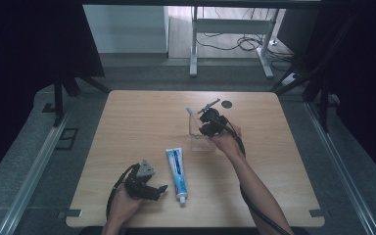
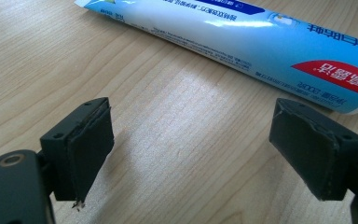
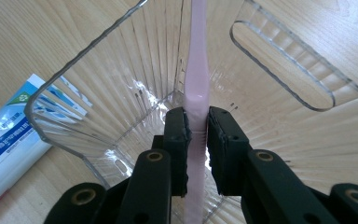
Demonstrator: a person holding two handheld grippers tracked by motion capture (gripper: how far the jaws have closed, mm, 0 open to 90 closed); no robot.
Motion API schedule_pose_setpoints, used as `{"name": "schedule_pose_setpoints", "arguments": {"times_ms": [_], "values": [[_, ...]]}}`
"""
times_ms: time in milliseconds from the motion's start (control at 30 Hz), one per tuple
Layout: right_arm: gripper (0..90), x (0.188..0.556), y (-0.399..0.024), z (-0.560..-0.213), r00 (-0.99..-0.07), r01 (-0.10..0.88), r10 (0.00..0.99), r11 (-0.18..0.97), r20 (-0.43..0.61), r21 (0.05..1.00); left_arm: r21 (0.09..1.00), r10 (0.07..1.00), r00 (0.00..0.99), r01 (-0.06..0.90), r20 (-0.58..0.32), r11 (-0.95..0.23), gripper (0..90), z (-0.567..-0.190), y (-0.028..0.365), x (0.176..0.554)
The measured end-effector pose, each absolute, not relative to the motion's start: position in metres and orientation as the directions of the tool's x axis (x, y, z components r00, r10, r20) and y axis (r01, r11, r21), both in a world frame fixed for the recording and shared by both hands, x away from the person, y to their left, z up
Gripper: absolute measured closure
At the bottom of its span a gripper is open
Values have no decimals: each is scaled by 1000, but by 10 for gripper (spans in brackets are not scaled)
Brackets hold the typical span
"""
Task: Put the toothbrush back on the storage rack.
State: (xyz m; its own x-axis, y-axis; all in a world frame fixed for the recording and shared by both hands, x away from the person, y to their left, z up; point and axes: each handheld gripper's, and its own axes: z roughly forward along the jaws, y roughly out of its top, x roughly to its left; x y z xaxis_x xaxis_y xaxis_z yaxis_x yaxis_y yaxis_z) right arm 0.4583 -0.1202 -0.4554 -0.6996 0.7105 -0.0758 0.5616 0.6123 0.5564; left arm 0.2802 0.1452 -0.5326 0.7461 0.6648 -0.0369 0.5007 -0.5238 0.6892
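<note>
Toothbrush going into the cup

My right gripper (image 3: 196,135) clamps the pink toothbrush (image 3: 198,56) inside the clear cup (image 3: 81,88); leaning could tip the cup. Left gripper (image 2: 191,154) gapes beside the toothpaste tube (image 2: 242,42).

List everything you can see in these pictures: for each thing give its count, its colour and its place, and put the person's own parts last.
Table: one, light wood, under everything.
Cup: one, clear ribbed plastic, far middle of the table, under the right gripper.
Toothbrush: one, pale pink, handle between the right gripper's pads, reaching down into the cup.
Toothpaste: one, white and blue tube with a red patch, lying flat at the near middle, beside the left gripper.
Dark disc: one, black, on the table's far edge.
White frame: one, on the floor beyond the table, cables around it.
Left gripper: one, black, jaws wide apart over bare table, near the toothpaste.
Right gripper: one, black, clamped on the toothbrush.
</note>
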Motion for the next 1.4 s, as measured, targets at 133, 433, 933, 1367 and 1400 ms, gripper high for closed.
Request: {"name": "schedule_pose_setpoints", "arguments": {"times_ms": [133,433,933,1367,1400], "values": [[753,458,-121,-455,-695,567,716,598,-60,566,689,666,746,501,-35,-524,137,-533,145,280],[702,455,-126,-450,-704,552,710,576,-34,602,686,665,747,499,-31,-529,137,-533,145,280],[530,442,-138,-436,-697,507,717,508,-15,696,693,655,754,498,-48,-522,134,-533,144,280],[415,429,-145,-428,-719,456,694,510,-35,730,704,651,756,496,-63,-509,133,-535,146,281],[409,428,-146,-427,-720,450,693,507,-36,735,705,651,757,497,-67,-506,131,-535,146,281]]}}
